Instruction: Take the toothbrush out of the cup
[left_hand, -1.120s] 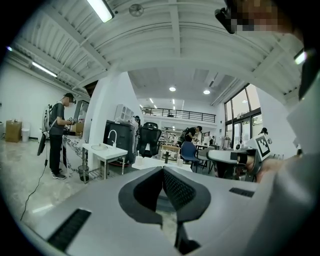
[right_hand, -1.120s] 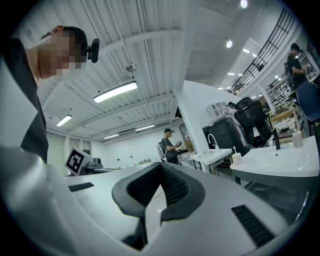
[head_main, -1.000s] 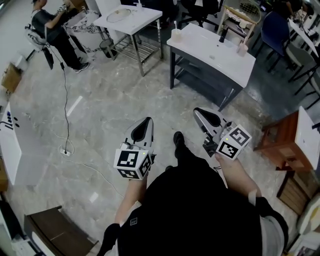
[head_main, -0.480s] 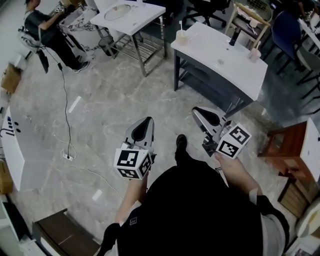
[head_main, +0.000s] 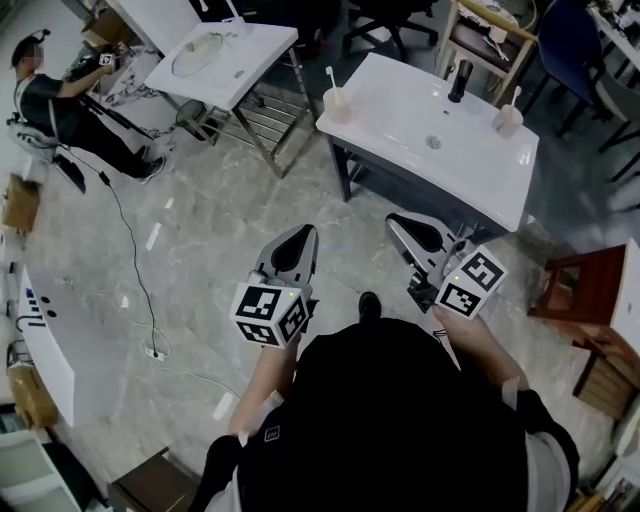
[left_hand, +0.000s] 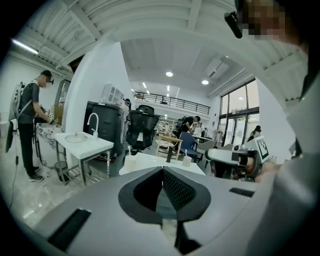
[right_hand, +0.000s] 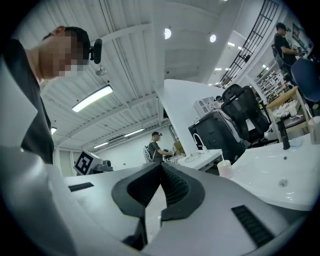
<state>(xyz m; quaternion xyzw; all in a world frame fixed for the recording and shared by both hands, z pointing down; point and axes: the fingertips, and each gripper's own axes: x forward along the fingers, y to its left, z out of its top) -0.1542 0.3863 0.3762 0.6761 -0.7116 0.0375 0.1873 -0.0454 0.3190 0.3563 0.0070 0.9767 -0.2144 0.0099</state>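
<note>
I hold my left gripper (head_main: 303, 236) and right gripper (head_main: 399, 223) out in front of me, side by side and apart. Both pairs of fingers (left_hand: 175, 189) are pressed together, with nothing between them.

Lab hall: freestanding washbasin stands (head_main: 400, 105), office chairs (left_hand: 142, 129), another person (head_main: 55, 100) working.

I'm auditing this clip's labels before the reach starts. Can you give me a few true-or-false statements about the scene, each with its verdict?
1. The left gripper and the right gripper are both shut and empty. True.
2. A toothbrush stands in the cup at the left end of the white basin top. True.
3. The right gripper touches that cup. False: it is over the floor, short of the basin top.
4. Only one cup is on the basin top. False: a second cup stands near its right edge.
</note>
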